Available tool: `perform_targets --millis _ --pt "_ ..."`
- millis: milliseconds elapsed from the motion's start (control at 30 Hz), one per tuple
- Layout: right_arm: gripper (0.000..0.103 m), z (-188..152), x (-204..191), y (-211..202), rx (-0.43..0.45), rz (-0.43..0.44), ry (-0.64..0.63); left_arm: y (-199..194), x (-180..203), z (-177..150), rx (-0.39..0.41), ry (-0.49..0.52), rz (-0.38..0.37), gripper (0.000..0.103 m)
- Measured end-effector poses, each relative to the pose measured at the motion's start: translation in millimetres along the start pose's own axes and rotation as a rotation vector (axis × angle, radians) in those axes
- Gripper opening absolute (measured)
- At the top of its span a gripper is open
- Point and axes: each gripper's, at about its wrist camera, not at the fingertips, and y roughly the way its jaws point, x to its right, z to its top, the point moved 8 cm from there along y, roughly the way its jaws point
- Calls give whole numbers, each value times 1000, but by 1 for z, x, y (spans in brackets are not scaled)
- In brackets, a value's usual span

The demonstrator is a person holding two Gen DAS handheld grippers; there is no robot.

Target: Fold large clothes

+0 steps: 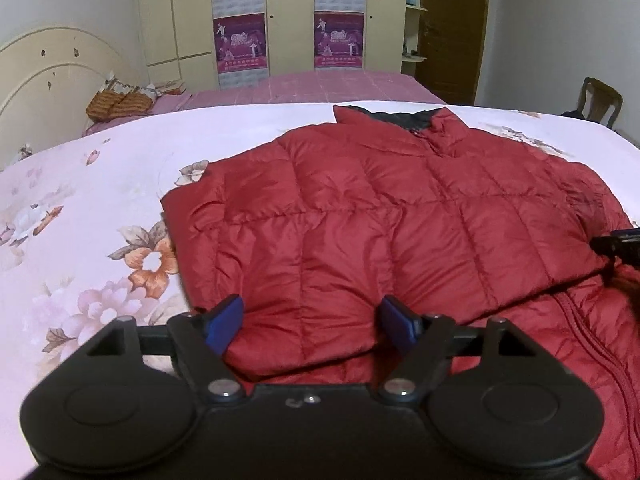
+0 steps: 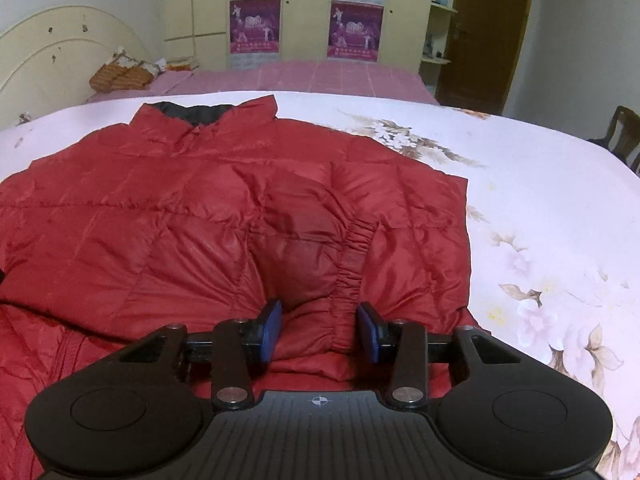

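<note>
Showing no readable label, red jacket (image 1: 380, 220) lies flat.

light: dim, warm indoor | shadows: soft | focus: near edges slightly blurred | distortion: strong fisheye bending, dark vignette corners

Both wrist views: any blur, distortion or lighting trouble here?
Left wrist view: fisheye bends the bed edge; corners vignetted; left gripper pads slightly soft; red jacket evenly lit. Right wrist view: same curvature, dim indoor light, soft shadow in jacket folds; no glare.
</note>
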Motion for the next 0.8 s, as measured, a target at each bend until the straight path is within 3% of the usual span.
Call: perform_targets --millis 133,167,200,233,533,800 --pt "42 7 1 -26 50 -13 15 -17 -1 2 23 14 35 103" --pt "50 8 -1 -36 74 -6 18 -21 0 1 30 16 39 103" --pt "75 9 -2 -45 98 -2 21 -24 0 1 26 18 39 103" --pt "82 9 -3 -53 124 3 22 -27 2 -1 20 22 41 103" --pt "82 -7 2 -97 139 64 57 -64 1 -26 11 33 61 102" --pt "82 -58 48 -144 111 103 122 -115 -7 -73 -5 -28 87 95"
